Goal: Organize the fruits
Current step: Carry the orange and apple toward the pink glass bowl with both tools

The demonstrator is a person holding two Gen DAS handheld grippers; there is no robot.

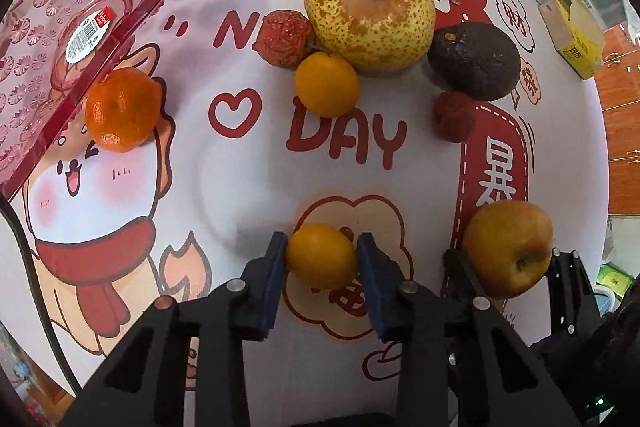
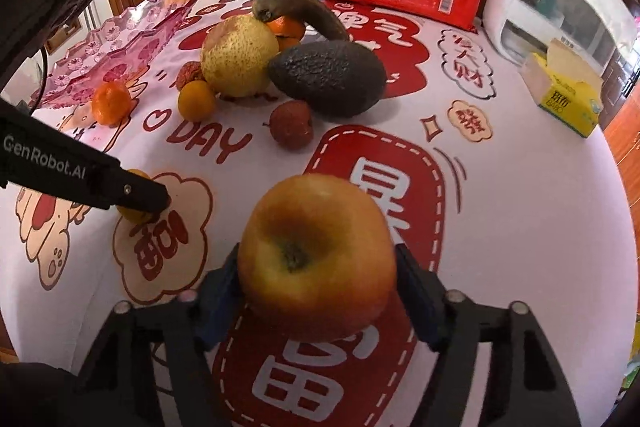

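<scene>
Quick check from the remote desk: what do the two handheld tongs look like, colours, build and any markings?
Both are matte black angular linkage frames with silver pivot bolts. The left tongs carry dark blue flat pads, and so do the right tongs. White "GenRobot.AI" lettering runs along the left unit's side in the right wrist view. No sleeve is visible.

L gripper (image 1: 322, 257) points straight down at the table, blue-padded jaws pressed on both sides of a small orange fruit (image 1: 321, 255). R gripper (image 2: 316, 285) sits just beside it, angled steeply down and fwd, jaws against both sides of an apple (image 2: 316, 255). Both black linkage frames visible; no hands or sleeves in view.
</scene>
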